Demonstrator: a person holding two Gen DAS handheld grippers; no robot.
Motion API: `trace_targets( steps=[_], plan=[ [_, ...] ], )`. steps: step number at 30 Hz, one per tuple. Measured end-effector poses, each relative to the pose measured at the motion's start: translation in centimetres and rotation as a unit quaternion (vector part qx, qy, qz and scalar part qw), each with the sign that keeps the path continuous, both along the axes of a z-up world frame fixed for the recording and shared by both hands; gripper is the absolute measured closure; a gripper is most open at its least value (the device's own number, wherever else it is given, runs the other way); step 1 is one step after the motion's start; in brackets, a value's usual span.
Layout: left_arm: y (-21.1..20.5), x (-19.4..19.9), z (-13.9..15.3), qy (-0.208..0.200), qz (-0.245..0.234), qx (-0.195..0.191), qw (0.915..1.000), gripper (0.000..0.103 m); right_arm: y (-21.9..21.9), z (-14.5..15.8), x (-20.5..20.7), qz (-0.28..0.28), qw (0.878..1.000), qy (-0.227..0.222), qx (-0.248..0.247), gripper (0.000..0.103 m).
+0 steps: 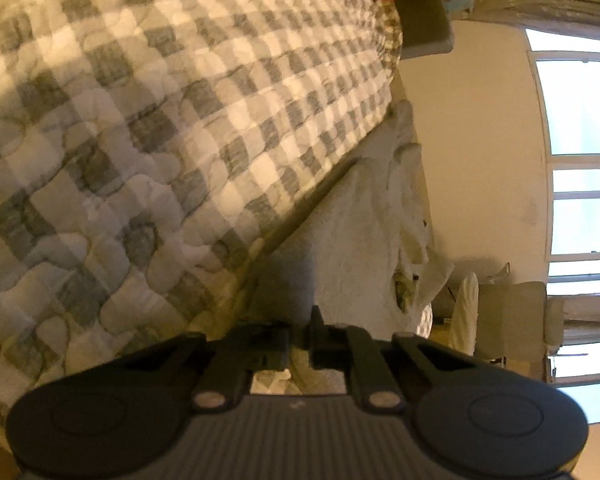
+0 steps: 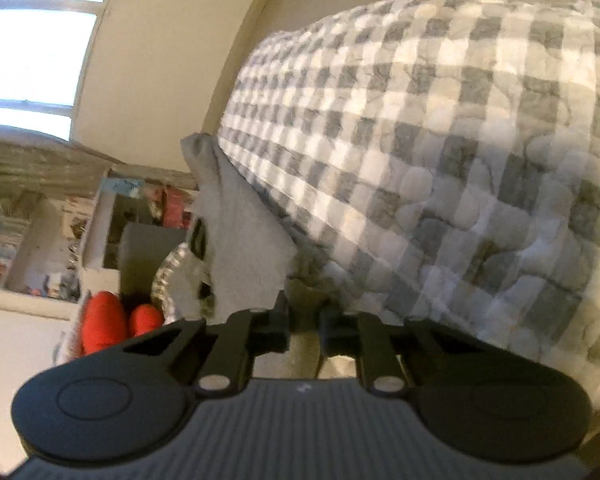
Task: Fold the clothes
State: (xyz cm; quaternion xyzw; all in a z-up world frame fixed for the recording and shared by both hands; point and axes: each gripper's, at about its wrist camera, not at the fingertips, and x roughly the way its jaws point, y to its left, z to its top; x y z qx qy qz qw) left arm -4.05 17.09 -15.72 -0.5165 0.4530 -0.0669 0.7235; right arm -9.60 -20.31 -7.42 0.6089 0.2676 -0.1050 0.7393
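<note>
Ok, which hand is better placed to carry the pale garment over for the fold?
Left, probably. The left hand-held gripper pinches the pale garment with its length lying ahead along the checked quilt; the right hand-held gripper also pinches it, but there it bunches.

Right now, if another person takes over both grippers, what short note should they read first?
Left gripper: shut on the pale grey garment, pinching its near edge.
Right gripper: shut on the same garment, also at an edge.
The garment hangs stretched between the two grippers, above the edge of the grey-and-white checked quilt.
A hand in a red glove holds the left gripper.
Done: both edges are gripped. No finished fold is visible.
Left: probably lay the garment flat on the quilt, then fold it.
</note>
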Motion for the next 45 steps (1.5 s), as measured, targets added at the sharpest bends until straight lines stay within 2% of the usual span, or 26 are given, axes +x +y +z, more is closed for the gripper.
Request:
trace_targets(
  steps=[5,12,15,20,24,28,34,40,45],
  plan=[
    [0.8,-1.3,1.7,-0.018,0.028,-0.015,0.9993,0.097,0.0,2.3,-0.8,0.011,0.999,-0.047,0.001,0.09],
    [1.9,-4.7,4.0,-0.015,0.031,-0.028,0.999,0.097,0.0,3.5,-3.7,0.005,0.998,-0.045,0.05,0.092],
    [2.2,-6.6,4.6,0.002,0.027,-0.033,0.9991,0.097,-0.3,4.0,-5.3,0.008,0.997,-0.038,0.061,0.092],
    [2.8,-9.9,6.1,0.004,0.015,-0.037,0.9992,0.097,-0.9,5.4,-8.6,0.017,0.997,-0.033,0.072,0.092],
    [3.0,-10.9,7.0,0.008,0.017,-0.05,0.9986,0.097,-1.4,6.6,-9.8,0.024,0.996,-0.041,0.078,0.092],
    [3.2,-10.0,7.5,0.012,0.026,-0.072,0.997,0.097,-1.6,7.5,-8.9,0.03,0.995,-0.052,0.085,0.092],
    [2.8,-6.6,8.6,0.009,0.039,-0.097,0.9945,0.097,-1.9,8.4,-4.9,0.03,0.993,-0.079,0.083,0.092],
    [1.8,-1.3,8.6,0.005,0.044,-0.109,0.9931,0.097,-3.0,8.3,0.1,0.033,0.992,-0.093,0.076,0.092],
    [1.0,4.3,7.6,-0.001,0.04,-0.103,0.9938,0.096,-4.3,7.3,4.8,0.045,0.991,-0.098,0.074,0.092]
  ],
)
